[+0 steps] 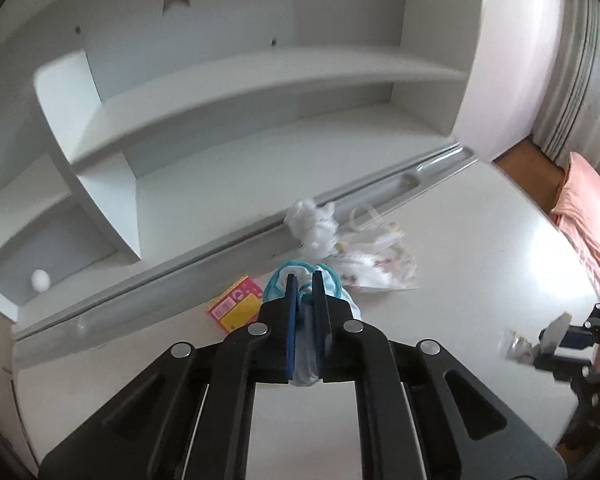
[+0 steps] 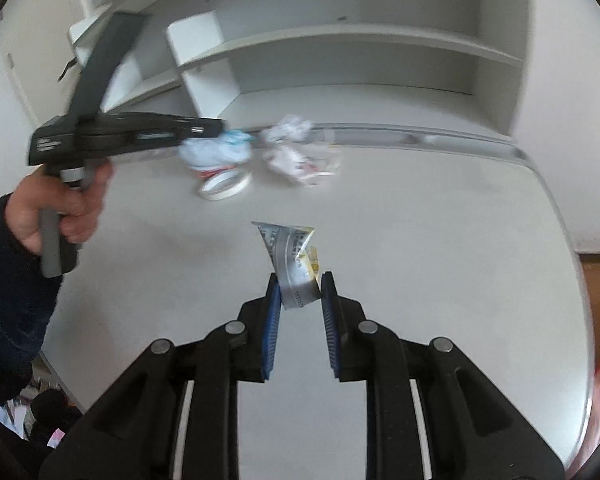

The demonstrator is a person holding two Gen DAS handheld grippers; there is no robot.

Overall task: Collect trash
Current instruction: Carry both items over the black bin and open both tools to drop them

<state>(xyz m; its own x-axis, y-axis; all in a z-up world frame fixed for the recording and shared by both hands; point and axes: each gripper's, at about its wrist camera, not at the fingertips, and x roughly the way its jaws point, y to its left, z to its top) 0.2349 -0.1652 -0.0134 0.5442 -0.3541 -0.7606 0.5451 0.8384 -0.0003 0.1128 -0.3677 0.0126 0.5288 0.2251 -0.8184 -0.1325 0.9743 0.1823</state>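
My left hand-held gripper (image 1: 304,280) is clamped on the blue-and-white plastic bag (image 1: 300,276), which I judge is meant to take the trash. My right hand-held gripper (image 2: 300,280) pinches a silver wrapper (image 2: 294,264) clear of the worktop (image 2: 440,220). Crumpled tissue (image 1: 312,220) lies at the bag's one o'clock, a yellow packet (image 1: 236,304) at its nine.

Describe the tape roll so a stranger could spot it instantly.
On the white desk under the shelves, look just in front of the blue-and-white crumpled bag. The tape roll lies flat there: a pale ring with an open centre, the only round, uncrumpled item.
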